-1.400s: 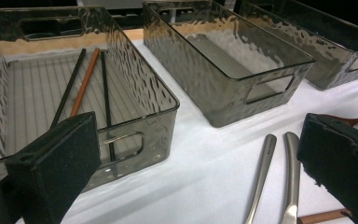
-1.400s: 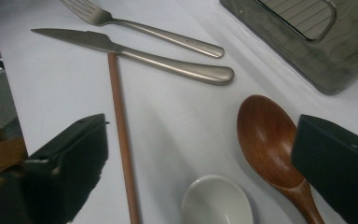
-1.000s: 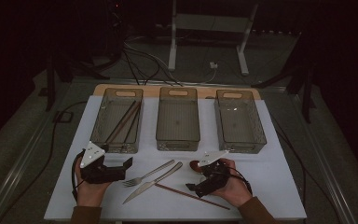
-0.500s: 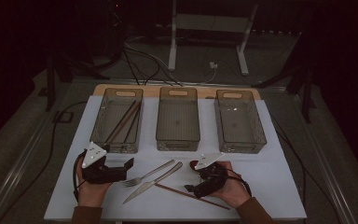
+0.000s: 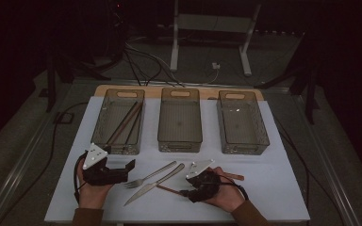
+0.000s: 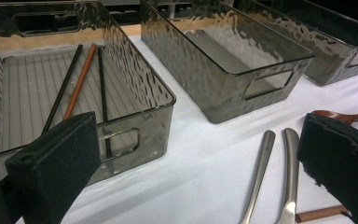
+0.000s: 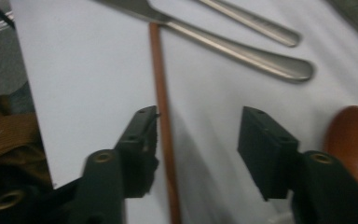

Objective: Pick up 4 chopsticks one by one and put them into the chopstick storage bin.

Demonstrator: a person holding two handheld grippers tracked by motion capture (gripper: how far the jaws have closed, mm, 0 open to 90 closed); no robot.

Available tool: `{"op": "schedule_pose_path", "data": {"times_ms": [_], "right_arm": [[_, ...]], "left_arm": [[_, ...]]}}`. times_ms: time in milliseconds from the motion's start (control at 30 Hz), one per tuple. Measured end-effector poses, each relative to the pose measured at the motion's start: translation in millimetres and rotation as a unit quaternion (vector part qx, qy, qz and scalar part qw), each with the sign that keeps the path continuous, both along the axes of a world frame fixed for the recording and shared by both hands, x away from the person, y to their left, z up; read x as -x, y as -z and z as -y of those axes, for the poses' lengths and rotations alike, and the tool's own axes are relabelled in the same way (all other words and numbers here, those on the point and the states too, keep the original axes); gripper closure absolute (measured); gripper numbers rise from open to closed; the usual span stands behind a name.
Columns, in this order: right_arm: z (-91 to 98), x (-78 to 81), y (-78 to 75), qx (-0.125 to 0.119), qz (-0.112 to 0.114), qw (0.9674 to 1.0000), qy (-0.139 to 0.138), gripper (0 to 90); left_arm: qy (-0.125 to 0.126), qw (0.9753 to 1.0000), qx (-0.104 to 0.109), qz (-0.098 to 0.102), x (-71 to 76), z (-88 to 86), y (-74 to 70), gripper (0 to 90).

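The right hand-held gripper (image 7: pixel 198 140) has slid down closer to the brown chopstick (image 7: pixel 164 126), and its jaws have just been closing. They are half open now, and the chopstick lies between them, beside one jaw, just below the knife (image 7: pixel 233 44). No writing shows.

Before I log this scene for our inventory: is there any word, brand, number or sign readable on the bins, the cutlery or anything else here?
None can be read: the three clear bins, the fork, the knife, the brown chopstick and the white table cover bear no visible text or marks.
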State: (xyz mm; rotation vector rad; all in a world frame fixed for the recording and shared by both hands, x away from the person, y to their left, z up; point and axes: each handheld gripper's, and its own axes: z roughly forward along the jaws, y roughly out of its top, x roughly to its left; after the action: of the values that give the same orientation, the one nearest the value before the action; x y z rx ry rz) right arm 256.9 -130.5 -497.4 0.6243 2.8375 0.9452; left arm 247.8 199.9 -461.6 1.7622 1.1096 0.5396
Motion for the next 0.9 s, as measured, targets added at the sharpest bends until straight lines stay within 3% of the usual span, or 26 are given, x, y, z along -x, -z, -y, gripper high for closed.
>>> {"op": "schedule_pose_path", "data": {"times_ms": [300,500,733,900], "right_arm": [[-13.4,5.9,8.9,0.015,-0.015,0.9996,-0.016,67.0],[-14.6,11.4,10.8,0.034,0.01,0.9991,-0.025,83.2],[-13.6,14.9,9.3,0.046,0.015,0.9982,-0.035,85.3],[-9.9,15.5,8.8,0.04,0.012,0.9986,-0.034,85.4]], "left_arm": [[0.001,1.0,-0.002,-0.003,-0.5,0.2,1.4,0.6],[0.001,1.0,-0.001,-0.003,-0.9,0.3,2.0,0.6],[0.003,1.0,-0.002,-0.005,-1.3,0.9,2.6,0.6],[0.004,1.0,-0.002,-0.006,-1.4,1.3,2.7,0.6]]}}
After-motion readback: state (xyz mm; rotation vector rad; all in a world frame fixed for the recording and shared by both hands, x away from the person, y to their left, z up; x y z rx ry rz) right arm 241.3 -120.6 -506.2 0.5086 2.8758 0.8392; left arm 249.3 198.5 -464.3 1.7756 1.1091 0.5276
